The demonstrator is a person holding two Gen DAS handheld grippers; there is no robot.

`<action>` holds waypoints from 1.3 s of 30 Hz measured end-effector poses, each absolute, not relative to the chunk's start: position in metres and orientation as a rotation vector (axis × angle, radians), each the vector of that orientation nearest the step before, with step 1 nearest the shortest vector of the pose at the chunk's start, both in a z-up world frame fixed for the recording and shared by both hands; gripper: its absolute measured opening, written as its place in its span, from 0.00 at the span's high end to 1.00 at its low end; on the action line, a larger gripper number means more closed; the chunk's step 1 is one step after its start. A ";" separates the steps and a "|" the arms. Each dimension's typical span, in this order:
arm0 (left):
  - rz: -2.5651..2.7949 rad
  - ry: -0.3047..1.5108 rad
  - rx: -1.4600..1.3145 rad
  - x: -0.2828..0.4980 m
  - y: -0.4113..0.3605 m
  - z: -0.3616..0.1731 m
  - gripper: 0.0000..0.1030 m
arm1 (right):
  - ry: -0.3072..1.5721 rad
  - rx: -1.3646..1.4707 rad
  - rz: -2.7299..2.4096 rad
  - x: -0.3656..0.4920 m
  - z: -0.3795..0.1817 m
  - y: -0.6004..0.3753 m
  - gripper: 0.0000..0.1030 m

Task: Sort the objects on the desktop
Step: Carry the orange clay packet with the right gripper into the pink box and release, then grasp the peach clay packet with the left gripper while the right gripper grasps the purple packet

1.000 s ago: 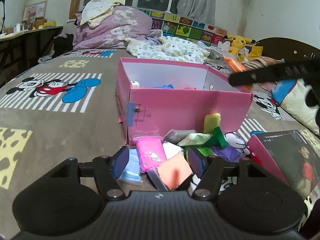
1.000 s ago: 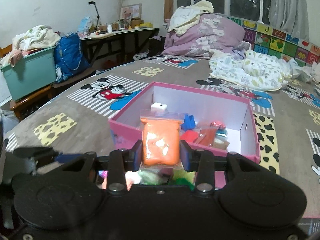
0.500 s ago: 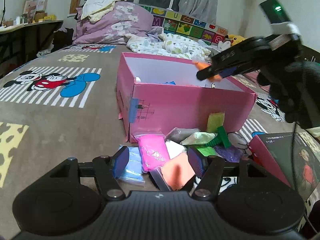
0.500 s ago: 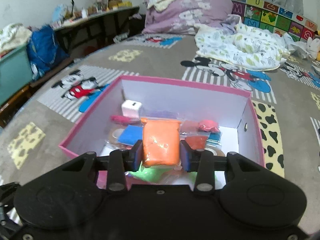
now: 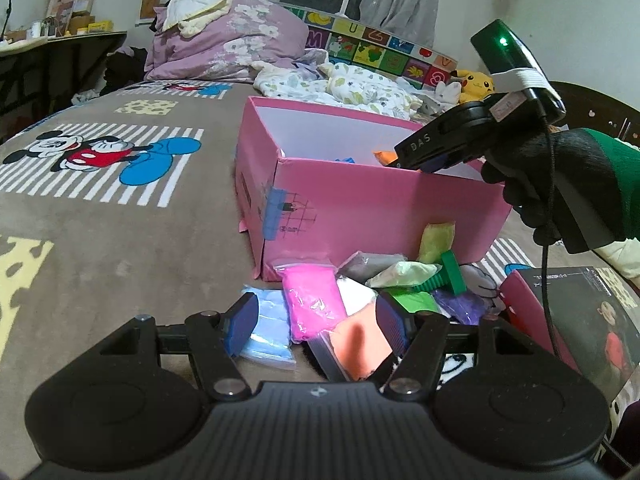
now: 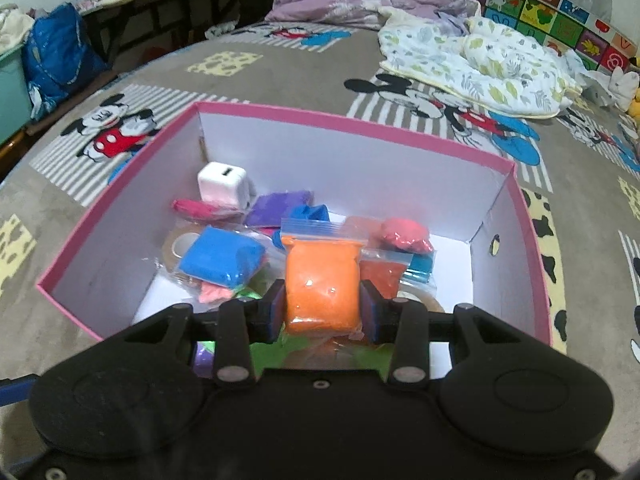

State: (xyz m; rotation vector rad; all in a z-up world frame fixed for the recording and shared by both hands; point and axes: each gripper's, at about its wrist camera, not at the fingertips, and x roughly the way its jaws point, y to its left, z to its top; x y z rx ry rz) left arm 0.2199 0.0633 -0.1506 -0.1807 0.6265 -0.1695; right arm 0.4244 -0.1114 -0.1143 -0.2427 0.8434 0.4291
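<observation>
My right gripper (image 6: pixel 322 308) is shut on an orange clay bag (image 6: pixel 322 280) and hangs over the open pink box (image 6: pixel 352 118). Inside the box lie a white charger cube (image 6: pixel 222 186), a blue bag (image 6: pixel 222 260), a purple bag (image 6: pixel 278 208), a red bag (image 6: pixel 404 234) and a tape roll (image 6: pixel 180 246). The left wrist view shows that right gripper (image 5: pixel 440 144) dipping over the pink box (image 5: pixel 360 176), held by a gloved hand. My left gripper (image 5: pixel 316 322) stands open low over a pile of bags in front of the box: pink (image 5: pixel 314 300), light blue (image 5: pixel 270 336), salmon (image 5: pixel 360 344).
More of the pile lies by the box's front wall: a grey bag (image 5: pixel 372 262), a yellow-green bag (image 5: pixel 436 240), a green plastic screw (image 5: pixel 448 278) and a purple bag (image 5: pixel 460 304). A dark printed box (image 5: pixel 580 320) lies at the right. Crumpled bedding (image 6: pixel 480 56) lies beyond.
My right gripper carried the orange bag forward over the pink box and lowered it towards the things inside. The left gripper stayed where it was.
</observation>
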 end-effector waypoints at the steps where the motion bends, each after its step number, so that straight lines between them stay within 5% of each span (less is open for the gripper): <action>1: -0.168 0.628 -0.182 0.220 0.064 -0.151 0.38 | 0.848 -0.248 0.426 0.426 -0.116 -0.111 0.63; 8: -0.163 0.637 -0.179 0.223 0.064 -0.154 0.38 | 0.856 -0.269 0.406 0.429 -0.118 -0.109 0.59; 11: -0.162 0.641 -0.173 0.223 0.064 -0.155 0.38 | 0.847 -0.260 0.402 0.426 -0.116 -0.113 0.47; 25: -0.172 0.636 -0.199 0.221 0.067 -0.159 0.38 | 0.621 -0.137 0.493 0.338 -0.073 -0.148 0.42; 39: -0.274 0.607 -0.072 0.214 0.040 -0.161 0.38 | 0.705 -0.091 0.485 0.283 -0.149 -0.175 0.42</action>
